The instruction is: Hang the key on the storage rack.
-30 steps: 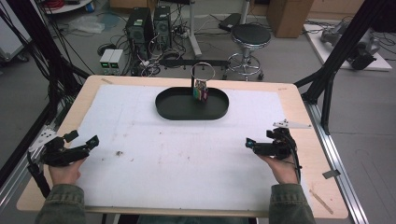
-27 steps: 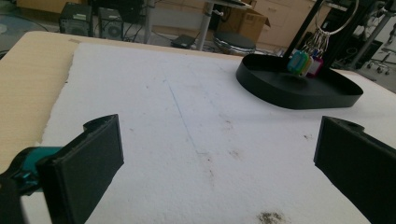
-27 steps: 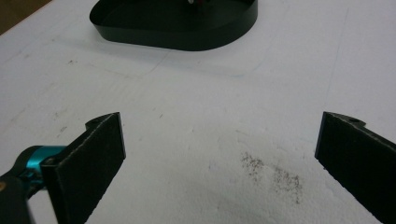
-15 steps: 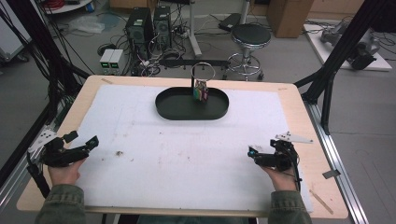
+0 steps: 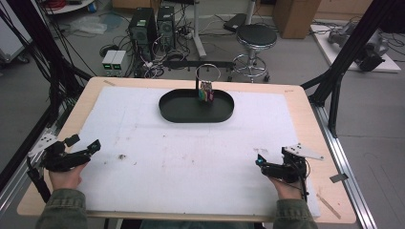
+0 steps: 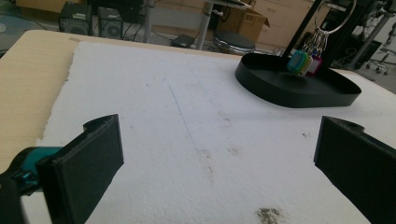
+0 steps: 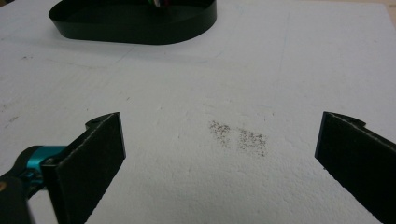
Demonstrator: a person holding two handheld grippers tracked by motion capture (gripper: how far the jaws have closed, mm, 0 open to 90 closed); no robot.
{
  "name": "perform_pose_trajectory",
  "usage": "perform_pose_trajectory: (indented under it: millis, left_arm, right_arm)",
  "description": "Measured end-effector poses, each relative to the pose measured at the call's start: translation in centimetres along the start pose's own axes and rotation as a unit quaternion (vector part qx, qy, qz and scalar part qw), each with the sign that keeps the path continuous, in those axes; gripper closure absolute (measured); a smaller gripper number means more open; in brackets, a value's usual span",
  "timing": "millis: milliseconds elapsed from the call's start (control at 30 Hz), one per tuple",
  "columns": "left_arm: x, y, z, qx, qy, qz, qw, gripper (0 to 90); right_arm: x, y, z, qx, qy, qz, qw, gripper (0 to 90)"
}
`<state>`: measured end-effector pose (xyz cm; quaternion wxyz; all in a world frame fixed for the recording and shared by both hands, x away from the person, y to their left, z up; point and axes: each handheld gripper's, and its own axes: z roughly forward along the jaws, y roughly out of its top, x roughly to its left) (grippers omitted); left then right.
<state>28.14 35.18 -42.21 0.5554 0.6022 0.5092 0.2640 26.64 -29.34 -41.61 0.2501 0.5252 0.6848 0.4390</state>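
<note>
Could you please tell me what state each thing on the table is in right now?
Left tool: open, holding nothing, low over the white mat.
Right tool: open, holding nothing.
Black tray: upright on the mat, untouched.
Key ring: on its stand in the tray.
Coloured tags: hanging from the ring.

A black oval tray [image 5: 191, 112] was seen far back on the white mat, near the middle. A thin black post with a round metal ring [image 5: 207, 72] on top stood up in the tray. A bunch of small tags [image 5: 207, 95], green, yellow and pink, was hung from the ring, low over the tray floor. Whether the tags touched the tray could not be told.
</note>
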Motion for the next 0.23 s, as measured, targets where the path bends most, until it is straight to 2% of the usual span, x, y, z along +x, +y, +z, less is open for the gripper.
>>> perform_pose_trajectory:
  millis: [233]
  left_arm:
    - [0.04,0.05,0.18,0.001,-0.001,0.001,1.0000,1.8]
  right_arm:
    - [0.08,-0.07,0.00,-0.005,-0.011,-0.010,0.9999,0.5]
